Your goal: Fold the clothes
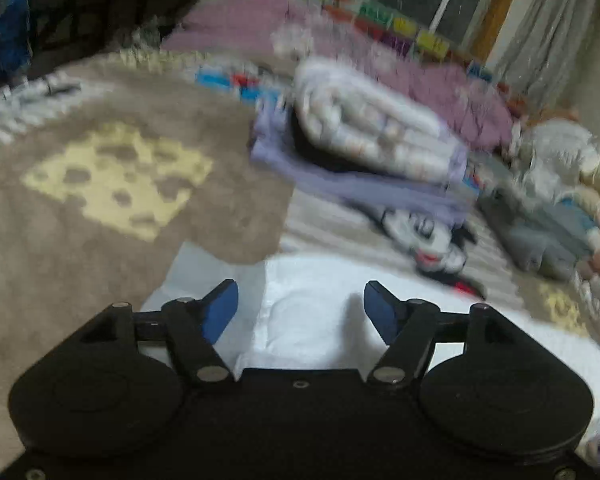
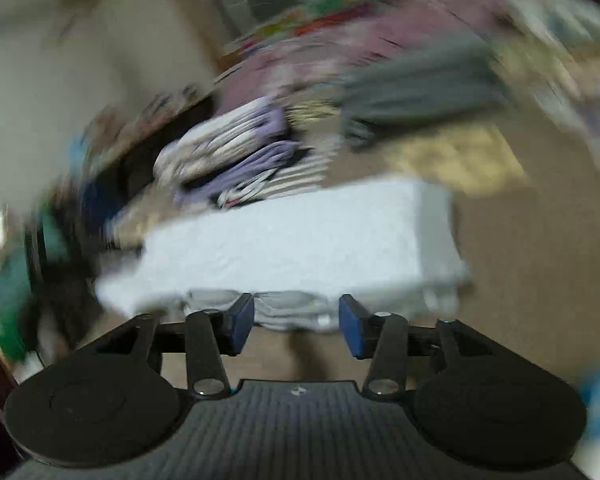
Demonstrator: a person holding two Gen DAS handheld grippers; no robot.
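Note:
A white folded garment (image 1: 324, 312) lies on a brown blanket (image 1: 80, 240) with a yellow cheese pattern. My left gripper (image 1: 300, 300) is open just above its near part, holding nothing. In the right wrist view the same white garment (image 2: 300, 240) lies as a long folded strip. My right gripper (image 2: 296, 316) is open at its near edge, with nothing between the pads. Both views are motion-blurred.
A stack of folded clothes, white quilted on purple (image 1: 372, 144), sits beyond the white garment; it also shows in the right wrist view (image 2: 228, 148). A grey garment (image 2: 420, 84) lies far right. More bundles (image 1: 560, 208) lie at the right. A dark table (image 1: 80, 12) stands far left.

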